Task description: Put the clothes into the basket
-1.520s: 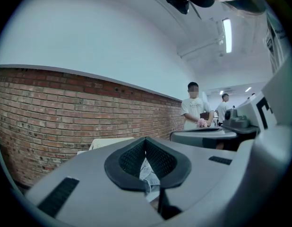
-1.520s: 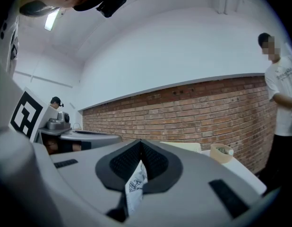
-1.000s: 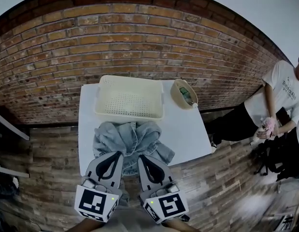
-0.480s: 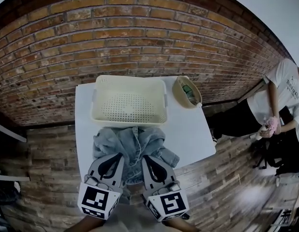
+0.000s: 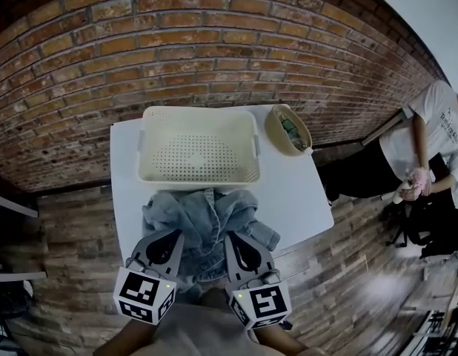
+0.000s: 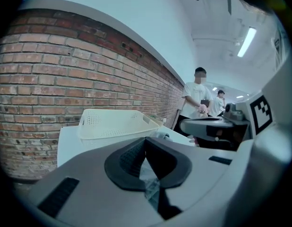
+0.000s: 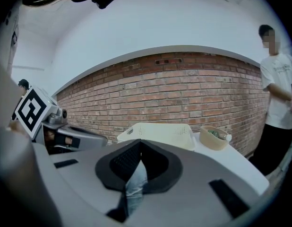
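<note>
Left claw (image 5: 176, 236) and right claw (image 5: 232, 237) each clench the denim garment (image 5: 207, 212) before the basket (image 5: 199, 175).

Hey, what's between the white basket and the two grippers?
A crumpled denim garment, in the head view, just short of the basket; the left gripper and right gripper both pinch its near edge.

surface: white table (image 5: 297, 193) | on it: cream basket (image 5: 199, 175), denim garment (image 5: 204, 217), small round bowl (image 5: 273, 129)

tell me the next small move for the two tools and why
Probably lift both together and carry forward: the left tool and right tool are each shut on the crumpled blue denim garment, which lies just short of the empty cream perforated plastic basket.
</note>
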Action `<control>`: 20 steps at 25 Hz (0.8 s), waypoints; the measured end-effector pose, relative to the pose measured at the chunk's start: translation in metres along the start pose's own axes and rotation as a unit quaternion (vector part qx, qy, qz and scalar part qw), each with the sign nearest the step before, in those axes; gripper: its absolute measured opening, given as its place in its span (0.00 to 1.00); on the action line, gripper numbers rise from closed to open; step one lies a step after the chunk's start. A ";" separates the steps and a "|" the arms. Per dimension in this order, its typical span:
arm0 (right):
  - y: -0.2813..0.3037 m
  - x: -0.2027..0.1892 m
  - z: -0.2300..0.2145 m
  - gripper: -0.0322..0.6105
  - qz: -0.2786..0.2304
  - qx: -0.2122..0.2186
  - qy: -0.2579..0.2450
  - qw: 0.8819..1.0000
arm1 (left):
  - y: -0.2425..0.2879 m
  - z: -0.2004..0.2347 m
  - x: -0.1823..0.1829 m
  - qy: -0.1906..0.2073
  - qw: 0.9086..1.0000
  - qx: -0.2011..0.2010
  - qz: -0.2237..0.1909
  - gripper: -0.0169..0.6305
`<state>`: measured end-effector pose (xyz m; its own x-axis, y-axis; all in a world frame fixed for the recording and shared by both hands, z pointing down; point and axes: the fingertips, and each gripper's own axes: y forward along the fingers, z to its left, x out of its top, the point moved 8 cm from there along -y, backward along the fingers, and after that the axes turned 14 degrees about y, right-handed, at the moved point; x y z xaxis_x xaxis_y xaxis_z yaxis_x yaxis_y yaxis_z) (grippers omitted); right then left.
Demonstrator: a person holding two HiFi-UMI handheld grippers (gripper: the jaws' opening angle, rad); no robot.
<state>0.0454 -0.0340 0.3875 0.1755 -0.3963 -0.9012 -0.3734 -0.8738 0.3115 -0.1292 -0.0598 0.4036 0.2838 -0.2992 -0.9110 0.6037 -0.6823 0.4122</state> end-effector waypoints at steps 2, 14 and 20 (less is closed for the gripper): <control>0.000 -0.003 -0.001 0.06 0.001 -0.007 -0.010 1.000 | 0.000 0.003 -0.007 -0.007 1.000 -0.002 0.006 0.04; -0.002 -0.024 -0.031 0.07 0.027 -0.017 -0.018 0.999 | 0.001 0.021 -0.043 -0.052 0.997 0.010 0.058 0.21; 0.000 -0.034 -0.051 0.23 0.057 -0.014 0.020 0.998 | 0.001 0.028 -0.057 -0.059 0.994 0.016 0.090 0.47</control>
<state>0.0857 -0.0347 0.4337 0.1704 -0.5043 -0.8466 -0.3684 -0.8294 0.4199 -0.1656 -0.0616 0.4556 0.2948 -0.4922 -0.8190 0.5267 -0.6315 0.5691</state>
